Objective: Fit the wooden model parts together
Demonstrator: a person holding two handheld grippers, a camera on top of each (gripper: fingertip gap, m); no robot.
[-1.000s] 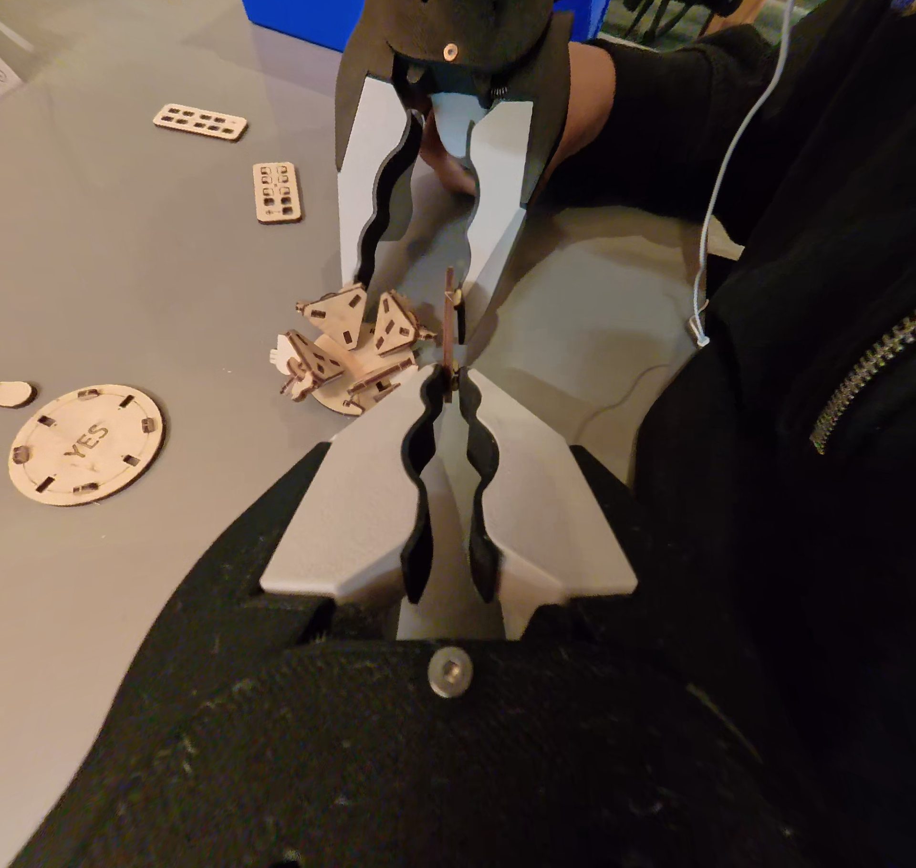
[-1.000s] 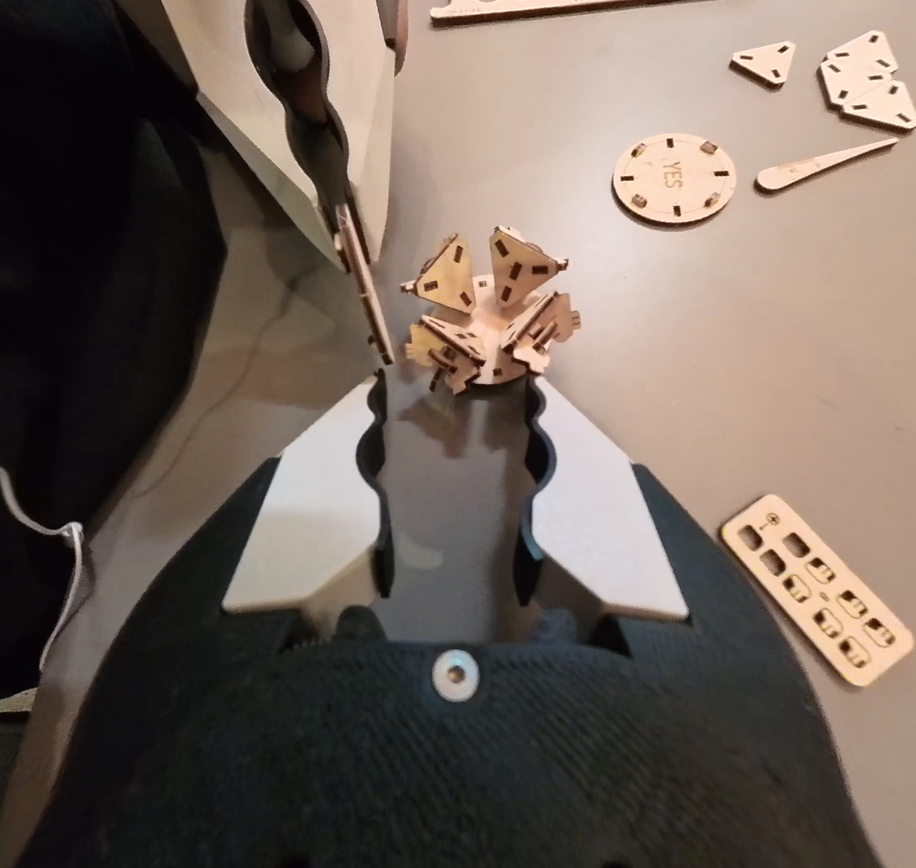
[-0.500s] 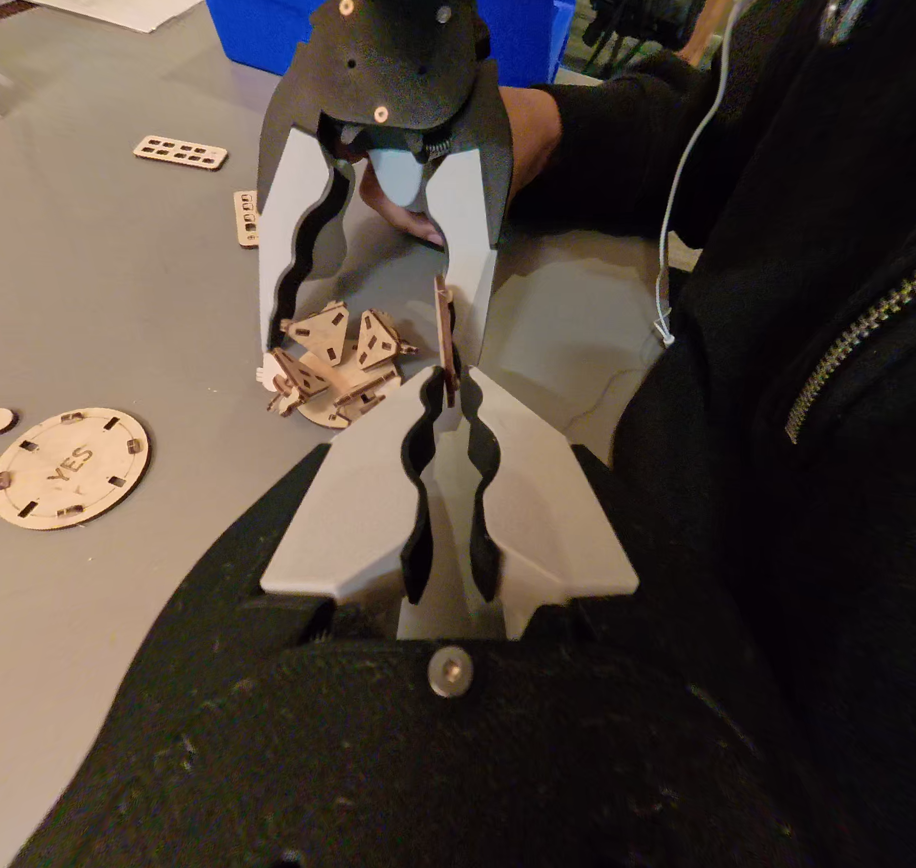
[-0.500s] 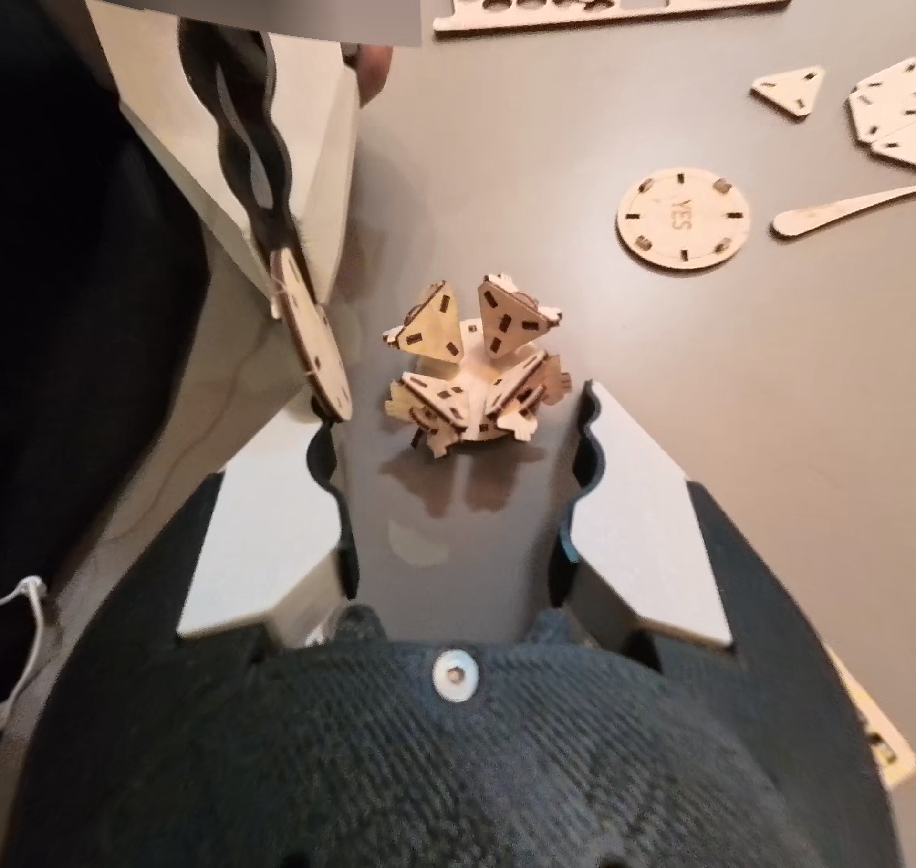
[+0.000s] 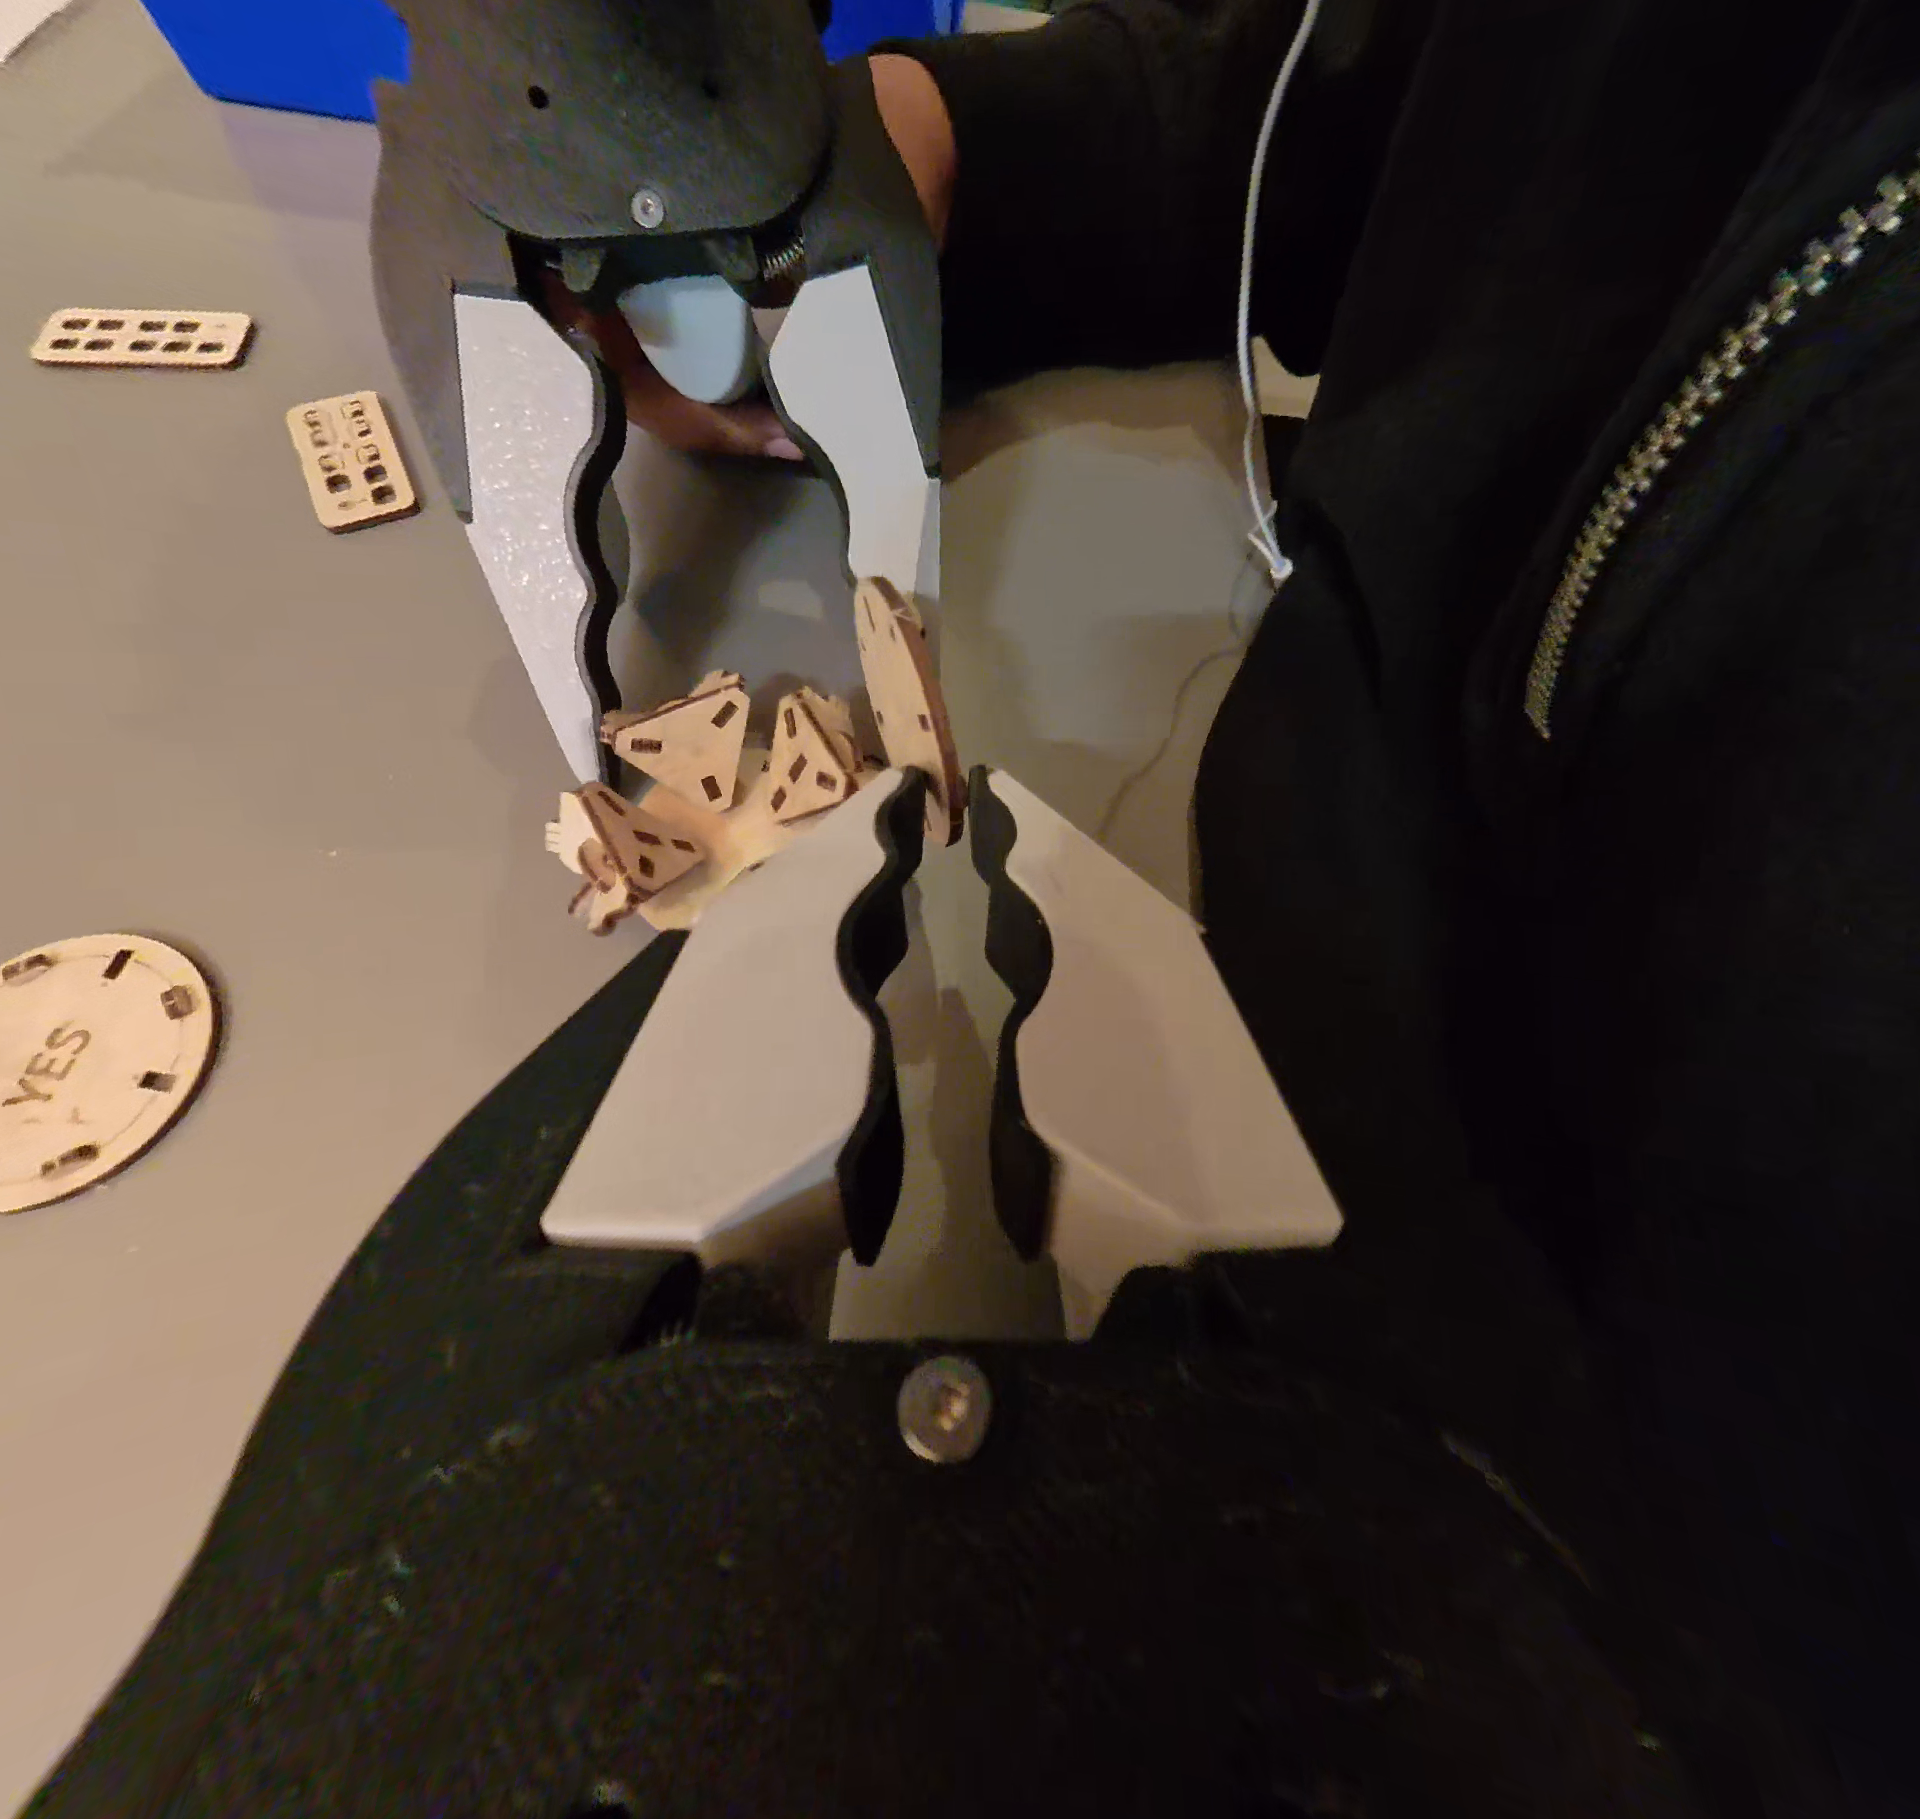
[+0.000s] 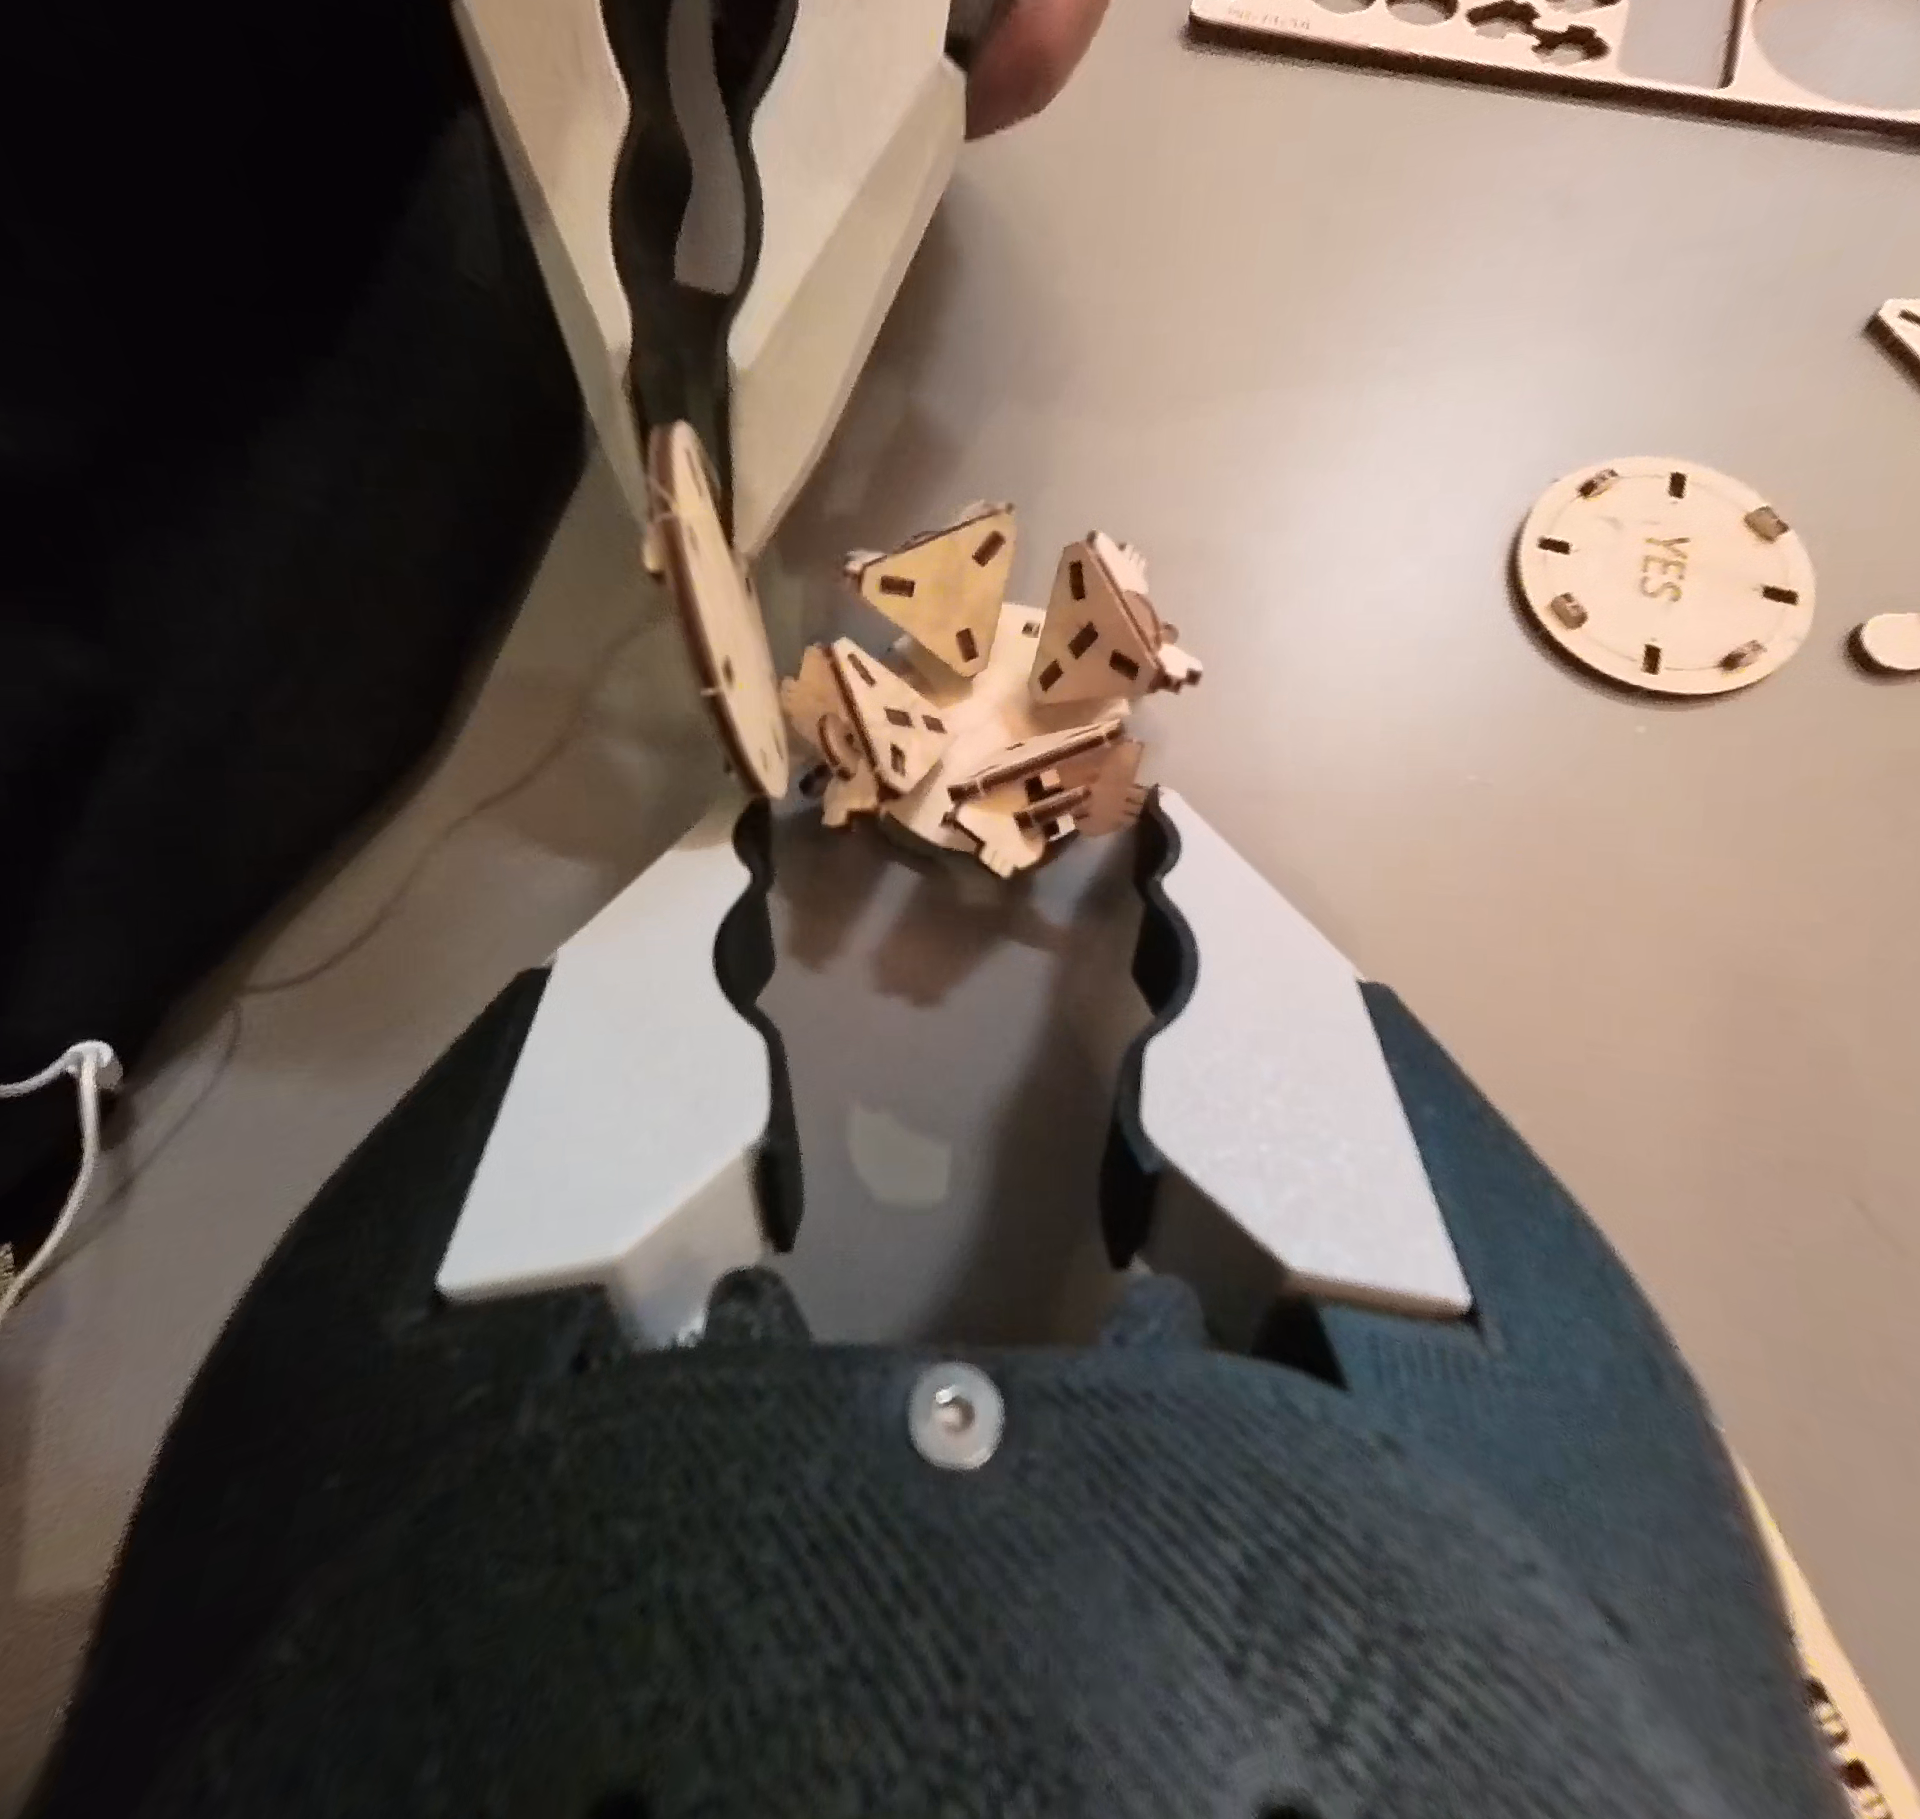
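While pinching a wooden disc (image 5: 902, 704) edge-on at its tips, left gripper (image 5: 943, 801) hangs just beside wooden assembly (image 6: 987, 689) on grey table (image 5: 208, 678). Right gripper (image 6: 951, 819) spread wide around assembly, pads not pressing. Second disc (image 6: 1662, 574), punched sheet (image 6: 1558, 13), slotted plates (image 5: 140, 337) lying apart on table.

Wooden assembly (image 6: 987, 709) on table (image 6: 1403, 367), disc (image 6: 1662, 580) to its right.

Bare table (image 6: 1455, 367) is lying open at frame right; wooden assembly (image 6: 977, 699) and held disc (image 6: 717, 626) are apparently crowding centre.
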